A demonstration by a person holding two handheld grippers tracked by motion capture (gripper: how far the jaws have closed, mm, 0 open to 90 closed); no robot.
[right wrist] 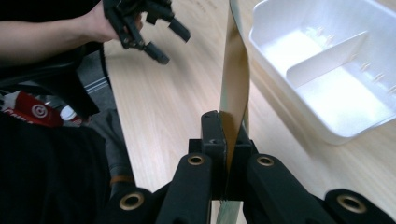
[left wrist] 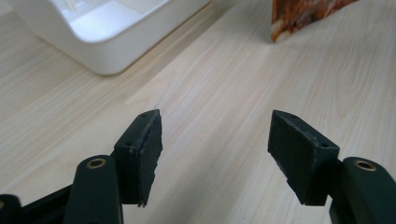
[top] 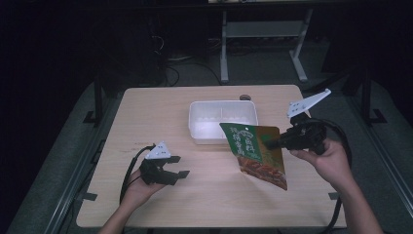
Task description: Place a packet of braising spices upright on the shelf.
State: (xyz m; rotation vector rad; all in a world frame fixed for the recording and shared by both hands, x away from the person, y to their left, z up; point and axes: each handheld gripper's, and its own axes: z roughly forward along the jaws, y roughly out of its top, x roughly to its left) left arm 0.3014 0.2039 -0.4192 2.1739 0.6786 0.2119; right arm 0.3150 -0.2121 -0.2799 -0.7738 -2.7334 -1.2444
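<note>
Clamping the snack pouch point(top: 255, 153) edge-on, right gripper point(top: 272, 143) hides its print; left gripper point(top: 176, 166) gapes empty.

The right gripper point(right wrist: 227, 154) pinches the snack pouch point(right wrist: 235, 79) edge-on, the white divided tray point(right wrist: 327, 70) to its right, the left gripper point(right wrist: 161, 39) farther off, jaws apart.

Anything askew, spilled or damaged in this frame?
Nothing spilled. The snack bag hangs tilted from the shut right gripper, intact. The left gripper's inner pad has a ragged, chipped edge. The white tray sits square.
</note>
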